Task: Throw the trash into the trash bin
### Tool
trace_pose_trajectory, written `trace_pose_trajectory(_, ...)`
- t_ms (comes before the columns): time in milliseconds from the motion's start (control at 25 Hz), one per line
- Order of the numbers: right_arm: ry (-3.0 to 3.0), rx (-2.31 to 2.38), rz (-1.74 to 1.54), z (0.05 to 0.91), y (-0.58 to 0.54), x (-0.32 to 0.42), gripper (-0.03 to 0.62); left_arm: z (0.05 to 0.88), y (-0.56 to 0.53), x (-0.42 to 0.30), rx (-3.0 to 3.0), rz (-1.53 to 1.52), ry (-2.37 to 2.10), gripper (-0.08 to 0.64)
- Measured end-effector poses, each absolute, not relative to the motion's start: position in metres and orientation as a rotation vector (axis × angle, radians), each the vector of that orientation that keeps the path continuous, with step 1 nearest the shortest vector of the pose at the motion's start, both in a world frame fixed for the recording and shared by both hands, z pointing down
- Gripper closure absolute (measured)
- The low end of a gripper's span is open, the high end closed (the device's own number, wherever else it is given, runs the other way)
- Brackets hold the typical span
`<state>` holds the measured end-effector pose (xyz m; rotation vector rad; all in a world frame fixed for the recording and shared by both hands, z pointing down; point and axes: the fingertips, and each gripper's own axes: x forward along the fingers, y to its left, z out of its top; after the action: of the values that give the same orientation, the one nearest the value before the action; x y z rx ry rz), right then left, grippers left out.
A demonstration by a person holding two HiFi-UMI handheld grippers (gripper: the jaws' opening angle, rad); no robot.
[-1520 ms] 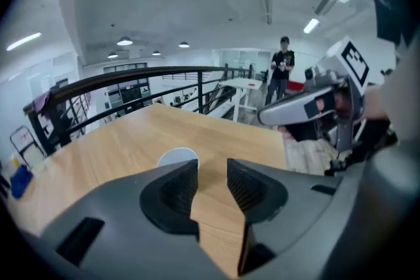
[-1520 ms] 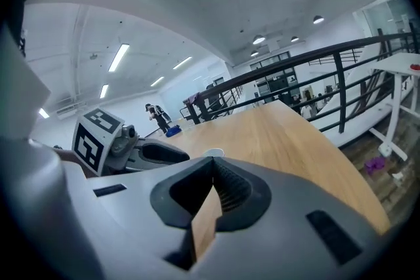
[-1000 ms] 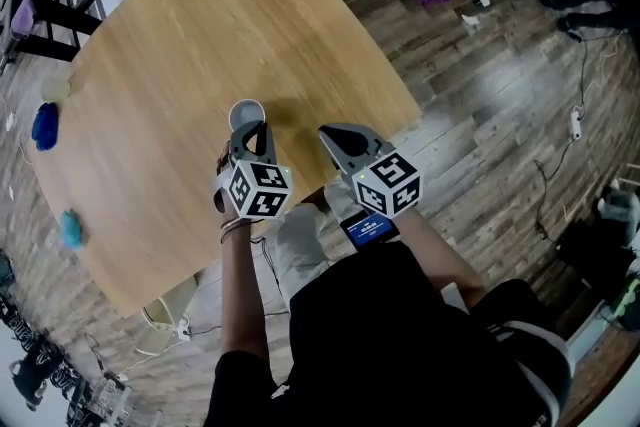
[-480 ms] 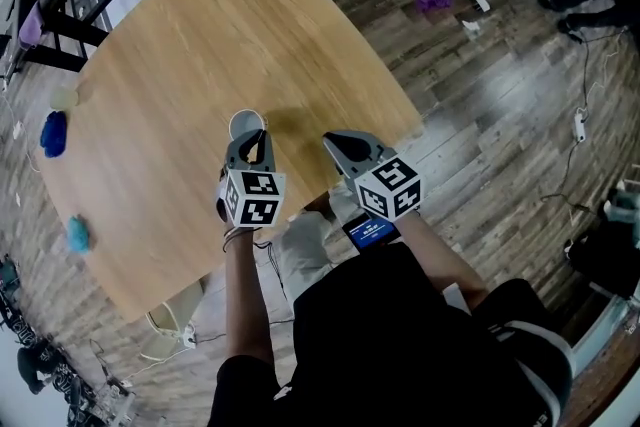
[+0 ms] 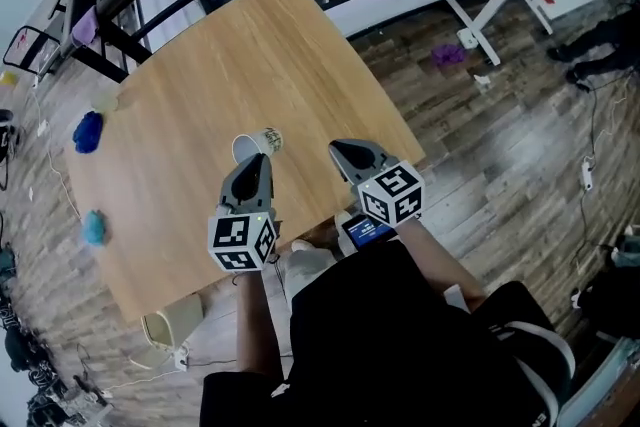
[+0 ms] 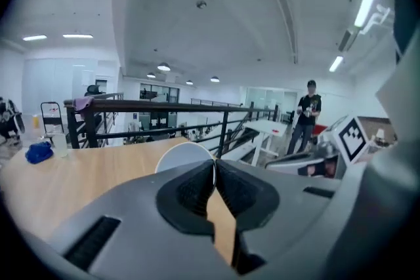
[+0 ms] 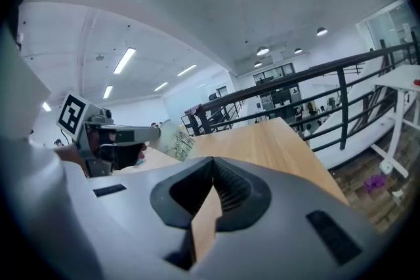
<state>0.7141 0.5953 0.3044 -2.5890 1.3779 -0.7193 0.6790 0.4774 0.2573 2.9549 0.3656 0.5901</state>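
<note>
table (image 5: pixel 200 85): light wood, smooth, matt, fine grain
floor (image 5: pixel 520 115): dark wood planks, slight sheen
cup (image 5: pixel 266 141): white paper, printed, matt
railing (image 6: pixel 164 105): black metal, smooth
left gripper (image 6: pixel 214 167): grey matt plastic
pads (image 6: pixel 195 191): black, ribbed, rubbery-looking
right gripper (image 7: pixel 211 170): grey matt plastic

The right hand-held gripper (image 7: pixel 211 170) has its jaws together, empty; the left hand-held gripper (image 7: pixel 152 134) pinches a printed paper cup (image 7: pixel 176 143); wooden counter (image 7: pixel 269 141) behind.

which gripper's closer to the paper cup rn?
Left. The left gripper is clamped on the paper cup by its rim, holding it above the table. The right gripper sits off to the cup's right, jaws together, empty.
</note>
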Motion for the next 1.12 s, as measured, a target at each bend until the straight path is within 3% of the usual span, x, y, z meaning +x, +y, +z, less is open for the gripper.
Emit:
trace_pose_trajectory(200, 1.46, -2.598, -0.585, 0.258, 0.588, 0.724, 0.594, 0.181, 0.463, 0.655, 2.89, 0.225, 0.275, 0.54)
trace_pose_trajectory(480, 1.614, -2.606, -0.45, 0.218, 0.572, 0.718, 0.595, 0.155, 0.454, 0.638, 2.838, -0.01, 0.223, 0.541)
trace_pose_trajectory(920, 1.761, -2.524, -0.409, 0.202, 0.539, 0.706, 0.595, 0.152, 0.435, 0.603, 2.802, -0.034, 0.079, 0.541)
trace_pose_trajectory(1120, 1.969, -2.356, -0.437, 0.212, 0.477, 0.672, 0.595, 0.154, 0.396, 0.551, 2.836, 0.019, -0.161, 0.541)
